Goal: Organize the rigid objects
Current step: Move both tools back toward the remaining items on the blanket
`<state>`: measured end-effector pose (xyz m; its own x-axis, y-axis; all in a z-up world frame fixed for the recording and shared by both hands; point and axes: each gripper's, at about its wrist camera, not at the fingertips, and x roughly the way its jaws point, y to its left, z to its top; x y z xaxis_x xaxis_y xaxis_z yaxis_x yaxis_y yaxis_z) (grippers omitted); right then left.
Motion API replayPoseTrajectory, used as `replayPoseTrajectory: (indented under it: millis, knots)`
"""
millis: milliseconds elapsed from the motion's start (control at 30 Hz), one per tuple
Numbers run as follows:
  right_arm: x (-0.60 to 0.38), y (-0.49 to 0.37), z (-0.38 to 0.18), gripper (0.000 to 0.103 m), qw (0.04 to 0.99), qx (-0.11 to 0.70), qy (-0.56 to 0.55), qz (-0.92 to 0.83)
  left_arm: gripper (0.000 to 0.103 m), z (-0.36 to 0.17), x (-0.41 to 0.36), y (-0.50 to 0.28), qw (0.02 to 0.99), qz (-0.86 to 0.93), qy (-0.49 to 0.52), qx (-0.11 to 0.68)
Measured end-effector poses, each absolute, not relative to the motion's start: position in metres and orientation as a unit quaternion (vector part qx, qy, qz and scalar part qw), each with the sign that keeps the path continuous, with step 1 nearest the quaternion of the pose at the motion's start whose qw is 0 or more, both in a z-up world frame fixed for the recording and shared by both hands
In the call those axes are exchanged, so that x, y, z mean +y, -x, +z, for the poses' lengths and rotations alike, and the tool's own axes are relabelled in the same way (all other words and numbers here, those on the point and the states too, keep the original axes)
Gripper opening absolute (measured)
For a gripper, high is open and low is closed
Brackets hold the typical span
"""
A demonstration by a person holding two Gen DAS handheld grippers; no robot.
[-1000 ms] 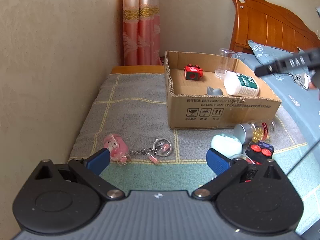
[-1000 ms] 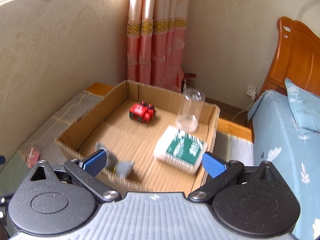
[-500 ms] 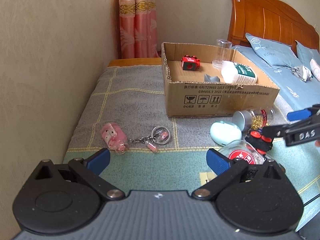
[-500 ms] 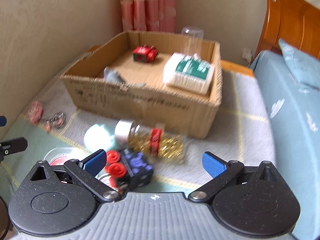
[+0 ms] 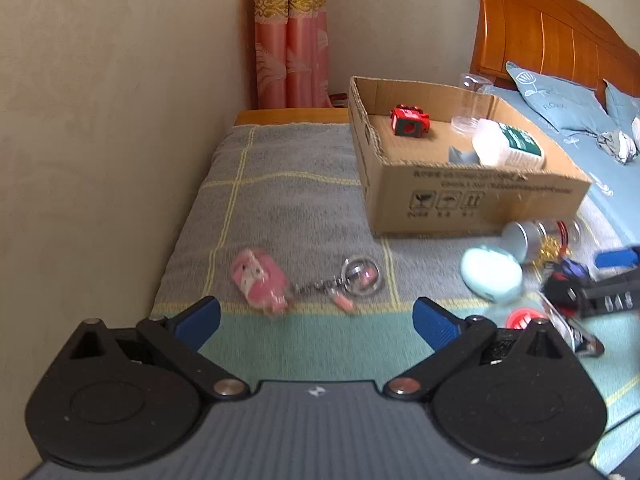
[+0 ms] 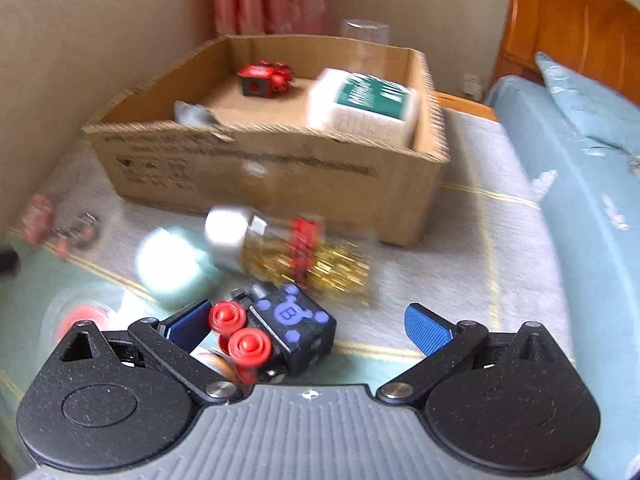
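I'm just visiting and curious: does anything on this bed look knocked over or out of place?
Yes. A clear jar of gold pieces lies tipped on its side on the blanket, just outside the cardboard box. A pink keychain lies off to the left, apart from the rest. Nothing looks spilled.

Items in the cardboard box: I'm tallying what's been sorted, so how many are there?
4: red toy at back, clear cup back right, white-green pack on right, grey piece at front wall. More may be hidden.
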<state>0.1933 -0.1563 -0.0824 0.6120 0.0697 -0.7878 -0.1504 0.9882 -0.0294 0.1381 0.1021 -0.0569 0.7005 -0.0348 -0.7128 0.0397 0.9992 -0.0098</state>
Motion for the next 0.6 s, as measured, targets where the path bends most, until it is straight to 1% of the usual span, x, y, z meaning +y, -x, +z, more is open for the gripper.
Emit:
replayPoseTrajectory:
  millis: [67,167,367,467,600]
  knots:
    - [-0.165,-0.189,-0.087,0.103,0.894,0.442,0.053,0.047,0.102,-0.058,0.106,-0.151,0.924,-0.019,0.002,0.383]
    - [-0.181,-0.185,-0.094,0.103,0.888,0.457,0.032,0.039,0.102,-0.064,0.114,-0.176,0.923,-0.021,0.024,0.384]
    - [-0.190,-0.174,-0.096,0.103,0.894,0.444,0.036,0.048,0.102,-0.083,0.124,-0.215,0.912,-0.030,0.042,0.407]
    - [-0.191,-0.174,-0.097,0.103,0.896,0.439,0.037,0.050,0.102,-0.092,0.126,-0.224,0.902,-0.036,0.050,0.428]
    - [-0.192,-0.174,-0.098,0.103,0.899,0.433,0.038,0.053,0.101,-0.096,0.128,-0.215,0.889,-0.061,0.069,0.449]
